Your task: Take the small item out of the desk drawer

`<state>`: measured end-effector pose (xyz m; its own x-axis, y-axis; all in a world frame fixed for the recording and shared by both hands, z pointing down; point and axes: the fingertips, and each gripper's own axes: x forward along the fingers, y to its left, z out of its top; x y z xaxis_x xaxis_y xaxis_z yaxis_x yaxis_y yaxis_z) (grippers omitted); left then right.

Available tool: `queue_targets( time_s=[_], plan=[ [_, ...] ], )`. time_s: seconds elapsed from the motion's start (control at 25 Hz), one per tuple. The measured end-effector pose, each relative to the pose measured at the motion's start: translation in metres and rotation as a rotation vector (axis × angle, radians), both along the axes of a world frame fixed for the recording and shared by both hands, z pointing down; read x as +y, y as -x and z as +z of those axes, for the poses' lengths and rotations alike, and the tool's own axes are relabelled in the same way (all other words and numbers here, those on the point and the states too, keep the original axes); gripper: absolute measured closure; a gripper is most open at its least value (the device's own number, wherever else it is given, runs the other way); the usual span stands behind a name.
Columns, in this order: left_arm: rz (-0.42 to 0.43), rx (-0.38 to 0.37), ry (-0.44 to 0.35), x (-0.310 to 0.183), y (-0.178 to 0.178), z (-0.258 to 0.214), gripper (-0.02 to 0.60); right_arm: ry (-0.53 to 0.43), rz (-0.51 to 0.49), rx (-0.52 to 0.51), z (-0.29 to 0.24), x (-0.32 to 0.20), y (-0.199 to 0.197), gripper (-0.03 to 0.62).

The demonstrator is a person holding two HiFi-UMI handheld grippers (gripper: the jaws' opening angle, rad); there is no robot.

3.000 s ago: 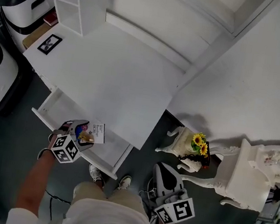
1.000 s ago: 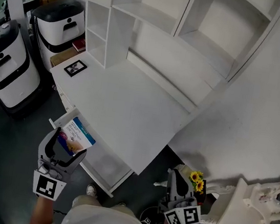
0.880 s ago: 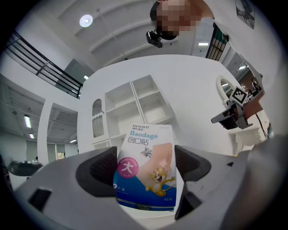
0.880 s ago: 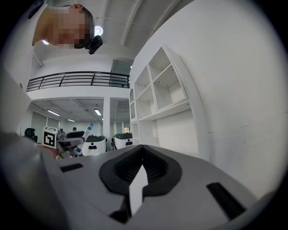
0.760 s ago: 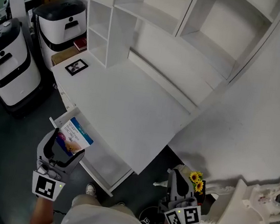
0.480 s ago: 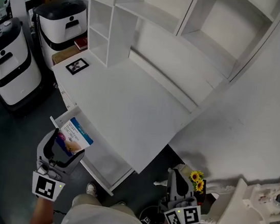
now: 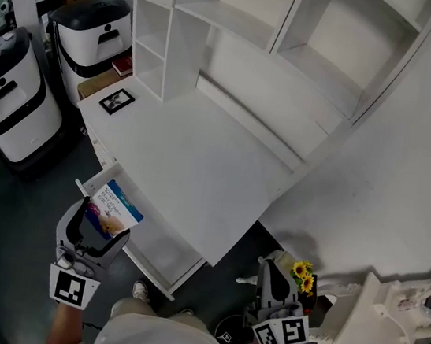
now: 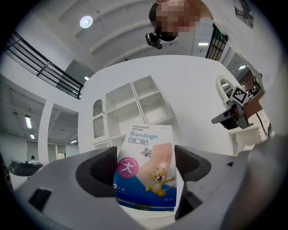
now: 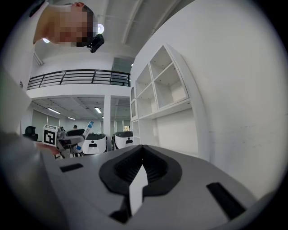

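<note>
The small item is a white and blue bandage box [image 8: 146, 168] with a cartoon print. It stands upright between the two pads of my left gripper [image 7: 99, 224], which is shut on it. In the head view the box [image 7: 116, 207] hangs over the left end of the open desk drawer [image 7: 158, 253], above its rim. My right gripper [image 7: 271, 269] is low on the right, in front of the desk's corner. Its jaws [image 9: 141, 170] are shut with nothing between them.
The white desk [image 7: 194, 156] carries a shelf unit [image 7: 245, 20] and a small framed picture [image 7: 117, 102]. Two white and black machines [image 7: 6, 102] stand to the left. A white ornate stand with sunflowers [image 7: 301, 276] and carved white furniture [image 7: 386, 318] are to the right.
Three seconds ago the head view looked further down and the box was held close over the drawer. Over the last second neither gripper nor the box has moved.
</note>
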<state>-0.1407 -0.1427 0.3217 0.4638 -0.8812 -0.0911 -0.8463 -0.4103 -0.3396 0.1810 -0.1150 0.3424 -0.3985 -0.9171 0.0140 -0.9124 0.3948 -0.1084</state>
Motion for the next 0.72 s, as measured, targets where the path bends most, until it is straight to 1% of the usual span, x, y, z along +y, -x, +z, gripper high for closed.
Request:
queue_targets(
  time_s=[0.72],
  plan=[
    [0.007,0.007,-0.005,-0.002,0.005,0.000,0.176,-0.004,-0.010,0.013,-0.001,-0.005,0.011,0.585]
  ],
)
